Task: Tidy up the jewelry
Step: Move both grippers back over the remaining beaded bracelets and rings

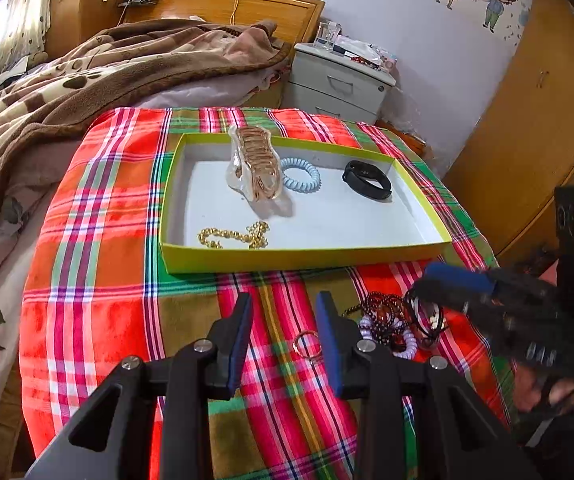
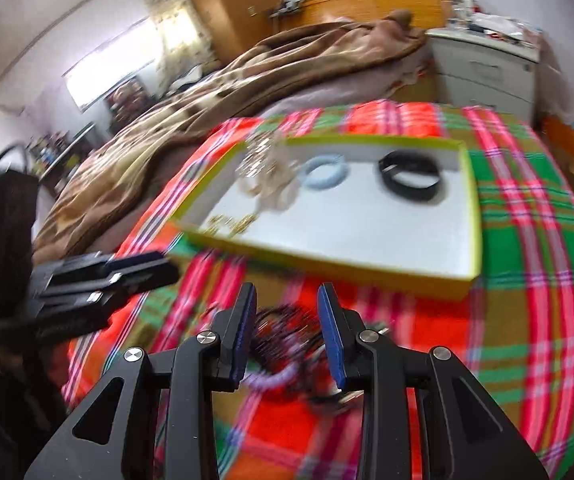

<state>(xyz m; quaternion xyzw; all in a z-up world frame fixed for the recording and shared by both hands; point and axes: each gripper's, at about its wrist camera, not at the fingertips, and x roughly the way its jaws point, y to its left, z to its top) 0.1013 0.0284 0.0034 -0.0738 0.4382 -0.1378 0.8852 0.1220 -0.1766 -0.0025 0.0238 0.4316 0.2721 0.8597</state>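
A yellow-rimmed box (image 1: 303,258) with a white floor sits on the plaid cloth. In it lie a rose-gold hair claw (image 1: 257,166), a pale blue coil band (image 1: 303,176), a black wristband (image 1: 367,180) and a gold chain (image 1: 233,236). A pile of dark beads, black cords and a lilac coil band (image 1: 395,322) lies in front of the box, with a small gold ring (image 1: 307,344) beside it. My left gripper (image 1: 285,332) is open and empty, left of the pile. My right gripper (image 2: 287,332) is open, its jaws around the blurred pile (image 2: 283,340). The box (image 2: 327,266) shows ahead of it.
The plaid cloth (image 1: 99,264) covers a small table beside a bed with a brown blanket (image 1: 87,76). A white nightstand (image 1: 339,80) stands behind, and a wooden wardrobe (image 1: 535,128) at the right. The right gripper's body (image 1: 527,320) shows in the left view.
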